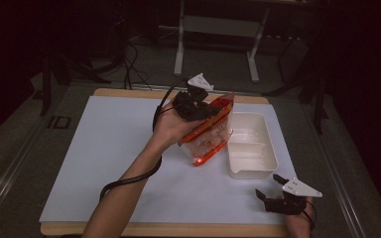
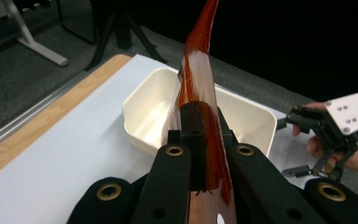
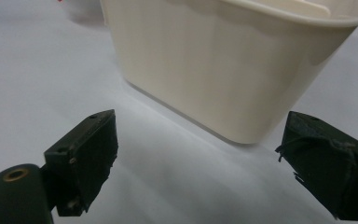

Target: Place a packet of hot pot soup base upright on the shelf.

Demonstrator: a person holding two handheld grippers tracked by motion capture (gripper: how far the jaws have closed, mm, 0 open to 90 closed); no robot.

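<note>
Two items in play: one orange-and-clear pouch (image 1: 209, 130), one white tub (image 1: 251, 146).

Progress: pouch lifted off the white table sheet (image 1: 114, 163) and carried beside the tub's near-left wall; it is not yet inside. Judged remaining: move it over the rim, lower, let go. Whether the pouch's bottom corner still touches the sheet is hard to tell in the high view.

Left gripper (image 2: 199, 122): jaws clenched on the pouch's edge. Pouch stands on edge between them, running up and forward past the tips; the tub (image 2: 242, 116) lies straight ahead beyond the tips, open side up.

Right gripper (image 1: 270, 187): jaws spread, holding nothing, low over the sheet. Tub's outer wall (image 3: 223, 70) sits just ahead of its tips, apart from both; pouch well off to its far left.
</note>
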